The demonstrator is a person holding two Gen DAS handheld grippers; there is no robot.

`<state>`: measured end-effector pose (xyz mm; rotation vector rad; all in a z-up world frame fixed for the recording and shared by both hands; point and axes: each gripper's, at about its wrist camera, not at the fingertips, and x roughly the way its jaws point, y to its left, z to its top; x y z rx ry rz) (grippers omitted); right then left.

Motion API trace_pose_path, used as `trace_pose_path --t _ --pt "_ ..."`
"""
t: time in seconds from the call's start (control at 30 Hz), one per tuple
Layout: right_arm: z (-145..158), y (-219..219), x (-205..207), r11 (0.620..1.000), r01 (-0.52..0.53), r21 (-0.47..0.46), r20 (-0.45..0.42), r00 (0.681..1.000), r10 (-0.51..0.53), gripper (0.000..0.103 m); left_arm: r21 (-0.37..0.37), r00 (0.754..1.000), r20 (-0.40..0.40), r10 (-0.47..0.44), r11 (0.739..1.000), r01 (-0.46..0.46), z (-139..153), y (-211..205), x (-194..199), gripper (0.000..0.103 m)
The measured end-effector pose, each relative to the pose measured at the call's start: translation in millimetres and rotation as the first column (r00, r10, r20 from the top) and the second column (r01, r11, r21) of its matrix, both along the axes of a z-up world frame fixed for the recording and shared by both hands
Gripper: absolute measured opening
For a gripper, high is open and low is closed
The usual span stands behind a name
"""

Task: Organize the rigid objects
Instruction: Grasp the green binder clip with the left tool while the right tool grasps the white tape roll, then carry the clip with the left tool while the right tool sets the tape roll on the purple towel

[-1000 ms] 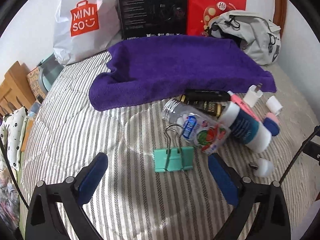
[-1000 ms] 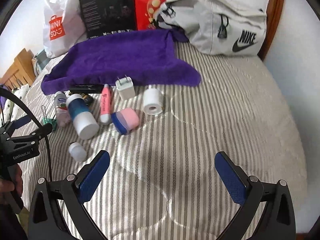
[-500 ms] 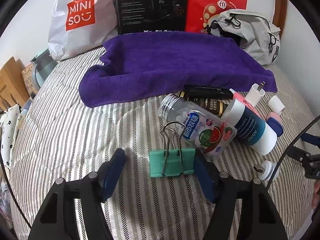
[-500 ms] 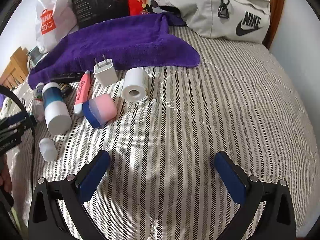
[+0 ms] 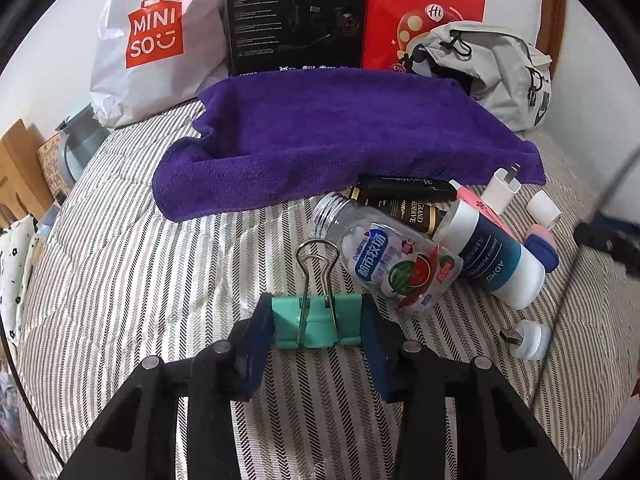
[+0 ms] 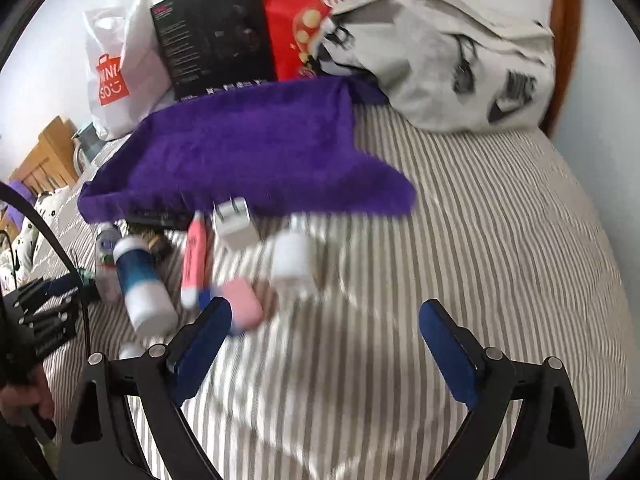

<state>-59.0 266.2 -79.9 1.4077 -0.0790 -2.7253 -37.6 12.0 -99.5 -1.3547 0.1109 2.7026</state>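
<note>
My left gripper (image 5: pixel 318 320) is shut on a green binder clip (image 5: pixel 316 322) lying on the striped bed; both blue pads press the clip's sides. Just beyond it lie a clear candy bottle (image 5: pixel 384 256), a blue-and-white tube (image 5: pixel 492 256), a dark bottle (image 5: pixel 404 208), a pink pen (image 5: pixel 480 208), a white charger (image 5: pixel 502 190) and a pink-blue case (image 5: pixel 542 244). My right gripper (image 6: pixel 320 332) is open above the bed, its left pad near the pink-blue case (image 6: pixel 240 308). A white roll (image 6: pixel 292 260) and the charger (image 6: pixel 234 226) lie ahead of it.
A purple towel (image 5: pixel 340 140) is spread behind the objects. A Miniso bag (image 5: pixel 156 40), a black box (image 5: pixel 296 16), a red bag (image 5: pixel 424 12) and a grey backpack (image 5: pixel 500 76) line the wall. A small white USB plug (image 5: pixel 528 338) lies at right. A person's hand (image 6: pixel 24 400) holds the left gripper.
My left gripper moved forward and shut on the green binder clip. My right gripper advanced toward the pink-blue case and narrowed somewhat, and its view is now blurred.
</note>
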Motion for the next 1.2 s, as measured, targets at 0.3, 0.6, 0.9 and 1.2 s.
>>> trace_pose_path --t 0.3,0.6,0.9,1.2 --pt "-18 -10 -39 1.000 -0.011 0.029 0.029 1.000 0.010 0.076 0.002 1.000 0.005 -0.005 1.000 0.005 0 2 0 0.040" --pt "-29 0 -37 0.998 -0.036 0.051 0.019 0.999 0.035 0.058 0.003 1.000 0.006 -0.002 1.000 0.002 0 1 0 0.040" --pt "-25 -6 -41 0.996 -0.071 0.062 0.023 0.997 0.070 0.030 0.011 1.000 0.013 -0.002 1.000 0.002 0 0 0 0.040" --pt "-19 3 -34 0.996 -0.074 0.046 0.041 0.997 0.072 0.030 0.088 0.999 0.029 0.017 0.996 -0.019 6 -23 1 0.040"
